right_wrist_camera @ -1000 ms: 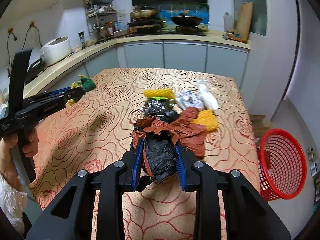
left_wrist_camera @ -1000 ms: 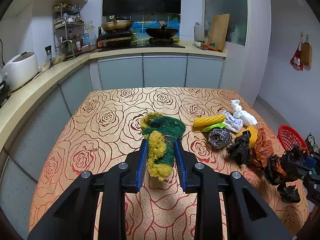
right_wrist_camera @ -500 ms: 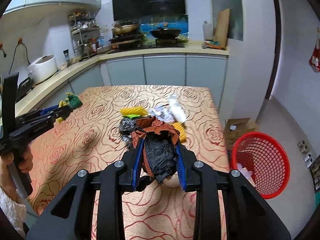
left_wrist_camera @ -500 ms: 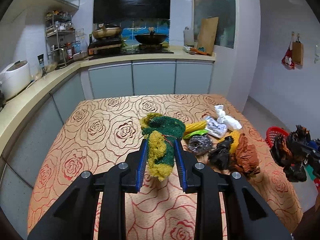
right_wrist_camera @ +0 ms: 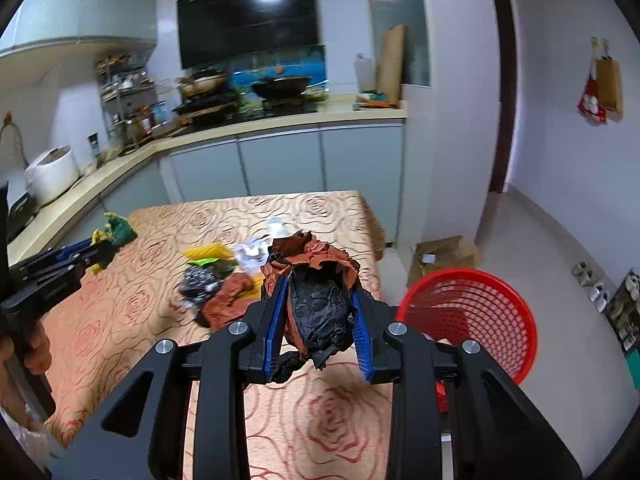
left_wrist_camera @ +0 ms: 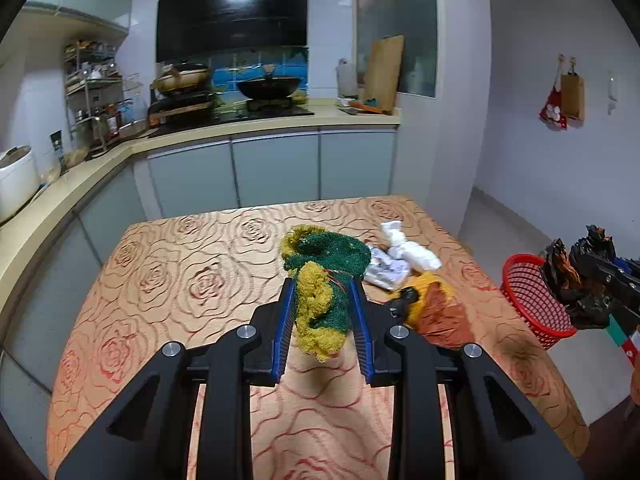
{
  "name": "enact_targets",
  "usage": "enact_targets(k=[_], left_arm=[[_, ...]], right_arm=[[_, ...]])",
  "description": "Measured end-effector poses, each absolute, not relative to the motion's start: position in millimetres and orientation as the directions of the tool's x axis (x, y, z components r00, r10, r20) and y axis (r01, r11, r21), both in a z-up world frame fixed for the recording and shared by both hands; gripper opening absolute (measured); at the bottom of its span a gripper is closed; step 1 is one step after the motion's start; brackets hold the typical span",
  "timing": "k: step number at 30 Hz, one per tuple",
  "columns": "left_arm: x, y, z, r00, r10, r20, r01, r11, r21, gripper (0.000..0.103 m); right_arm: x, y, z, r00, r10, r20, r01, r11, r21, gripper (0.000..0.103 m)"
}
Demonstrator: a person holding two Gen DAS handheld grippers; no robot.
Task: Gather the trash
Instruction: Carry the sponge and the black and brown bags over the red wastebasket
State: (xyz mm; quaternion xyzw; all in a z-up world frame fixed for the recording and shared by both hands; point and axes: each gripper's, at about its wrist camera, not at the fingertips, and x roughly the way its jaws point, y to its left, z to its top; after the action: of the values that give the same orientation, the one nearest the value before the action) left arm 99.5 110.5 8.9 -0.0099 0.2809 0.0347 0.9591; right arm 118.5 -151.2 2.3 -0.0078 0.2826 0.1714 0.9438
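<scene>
My left gripper (left_wrist_camera: 323,304) is shut on a green and yellow scouring sponge (left_wrist_camera: 326,276), held above the rose-patterned table (left_wrist_camera: 180,280). My right gripper (right_wrist_camera: 318,316) is shut on a crumpled wad of black and brown-orange wrappers (right_wrist_camera: 318,308), near the table's right edge. A red mesh basket (right_wrist_camera: 476,312) stands on the floor just right of that edge; it also shows in the left wrist view as the basket (left_wrist_camera: 532,296), with the right gripper (left_wrist_camera: 588,280) above it. More trash lies on the table: a white bag (left_wrist_camera: 408,248), a silver wrapper (left_wrist_camera: 386,268), a brown wrapper (left_wrist_camera: 440,316).
A kitchen counter (left_wrist_camera: 72,184) with a rice cooker (right_wrist_camera: 52,174) runs along the left and back, with a stove and woks. A cardboard box (right_wrist_camera: 440,254) lies on the floor beyond the basket. A person's hand (right_wrist_camera: 32,348) grips the left gripper's handle.
Both grippers have lifted and swung to the right with their loads. The right gripper went from over the trash pile to the table's right edge, beside the red basket.
</scene>
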Motion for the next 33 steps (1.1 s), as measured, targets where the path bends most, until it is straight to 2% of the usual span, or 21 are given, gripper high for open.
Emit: enact_targets(k=[16,33], left_arm=[[136,-7,16,0.843,-0.152,-0.515,0.166,0.986,-0.019,0.026],[205,-113,-24,0.736,-0.336,-0.587,0.368,0.927,-0.069,0.026]], right_arm=[[133,-245,-10,0.823,0.132,-0.553,-0.090,0.991,0.103,0.029],[167,-308,-42,0.784,0.015,-0.621,0.060,0.993,0.100,0.029]])
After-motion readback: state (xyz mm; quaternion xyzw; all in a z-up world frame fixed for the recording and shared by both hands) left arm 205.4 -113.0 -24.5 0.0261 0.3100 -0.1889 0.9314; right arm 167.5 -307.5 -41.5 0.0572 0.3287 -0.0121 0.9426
